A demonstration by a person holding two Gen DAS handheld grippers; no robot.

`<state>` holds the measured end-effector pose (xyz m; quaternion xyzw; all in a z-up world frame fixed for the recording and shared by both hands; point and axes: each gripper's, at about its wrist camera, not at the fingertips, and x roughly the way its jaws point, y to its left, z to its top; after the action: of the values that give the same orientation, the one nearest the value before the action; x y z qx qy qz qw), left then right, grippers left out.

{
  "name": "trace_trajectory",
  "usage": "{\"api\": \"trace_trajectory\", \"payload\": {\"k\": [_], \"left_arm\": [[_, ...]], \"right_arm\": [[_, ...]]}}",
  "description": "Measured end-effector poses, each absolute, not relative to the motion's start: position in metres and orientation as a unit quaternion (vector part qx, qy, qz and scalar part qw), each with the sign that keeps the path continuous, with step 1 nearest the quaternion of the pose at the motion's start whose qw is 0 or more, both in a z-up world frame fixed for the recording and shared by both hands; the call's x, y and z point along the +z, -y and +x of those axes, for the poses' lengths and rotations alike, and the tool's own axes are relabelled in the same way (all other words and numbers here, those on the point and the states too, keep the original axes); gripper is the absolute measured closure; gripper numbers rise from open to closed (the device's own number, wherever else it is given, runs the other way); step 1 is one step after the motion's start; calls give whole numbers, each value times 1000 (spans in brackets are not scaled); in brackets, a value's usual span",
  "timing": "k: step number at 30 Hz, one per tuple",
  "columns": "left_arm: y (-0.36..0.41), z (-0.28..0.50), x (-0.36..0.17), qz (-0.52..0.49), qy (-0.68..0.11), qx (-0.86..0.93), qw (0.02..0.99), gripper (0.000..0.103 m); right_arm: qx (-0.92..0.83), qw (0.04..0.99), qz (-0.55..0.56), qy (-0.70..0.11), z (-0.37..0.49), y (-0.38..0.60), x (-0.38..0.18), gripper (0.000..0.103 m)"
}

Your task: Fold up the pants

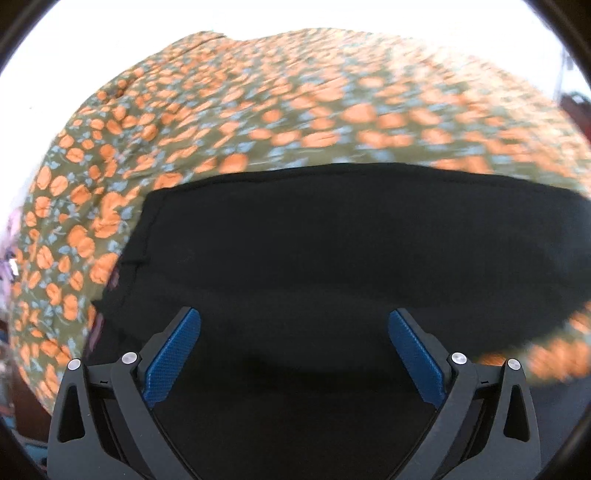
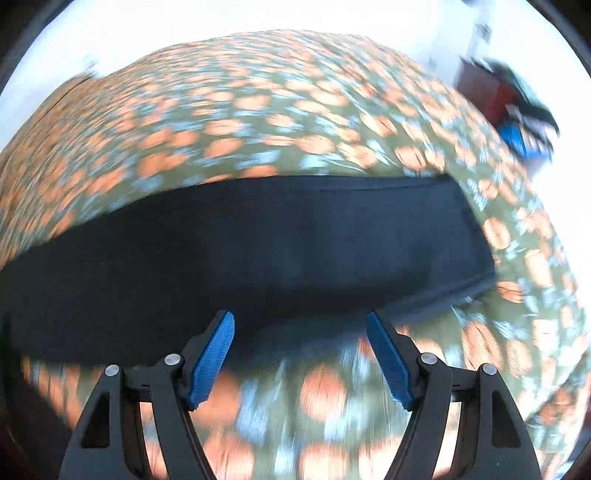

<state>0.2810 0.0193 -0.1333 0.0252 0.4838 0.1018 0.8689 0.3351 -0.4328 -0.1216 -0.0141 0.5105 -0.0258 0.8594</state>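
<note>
The black pants (image 1: 332, 251) lie flat on a floral cloth (image 1: 258, 96) with orange flowers. In the left wrist view they fill the lower middle; my left gripper (image 1: 294, 317) is open over the cloth of the pants, with nothing between its blue pads (image 1: 173, 354). In the right wrist view the pants (image 2: 258, 251) run as a long dark band across the middle. My right gripper (image 2: 300, 319) is open and empty at their near edge, above the floral cloth (image 2: 317, 402). Both views are blurred.
The floral cloth covers the whole surface around the pants. A dark red piece of furniture with a blue object (image 2: 517, 136) stands at the far right beyond the cloth. A pale wall (image 2: 221, 22) is behind.
</note>
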Motion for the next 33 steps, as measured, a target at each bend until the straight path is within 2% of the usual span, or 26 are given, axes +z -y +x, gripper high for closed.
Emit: {"api": "trace_trajectory", "payload": {"k": [5, 9, 10, 11, 13, 33], "left_arm": [[52, 217, -141, 29, -516, -16, 856, 1], [96, 197, -180, 95, -542, -35, 834, 0], [97, 196, -186, 94, -542, -31, 834, 0], [94, 195, -190, 75, -538, -27, 839, 0], [88, 196, -192, 45, -540, -27, 840, 0], [90, 198, -192, 56, -540, -25, 840, 0]], "right_arm": [[11, 856, 7, -517, 228, 392, -124, 28], [-70, 838, 35, -540, 172, 425, -167, 25], [-87, 840, 48, -534, 161, 439, -178, 20], [-93, 845, 52, -525, 155, 446, -181, 11], [-108, 847, 47, -519, 150, 452, -185, 3], [-108, 855, 46, -506, 154, 449, -192, 0]]}}
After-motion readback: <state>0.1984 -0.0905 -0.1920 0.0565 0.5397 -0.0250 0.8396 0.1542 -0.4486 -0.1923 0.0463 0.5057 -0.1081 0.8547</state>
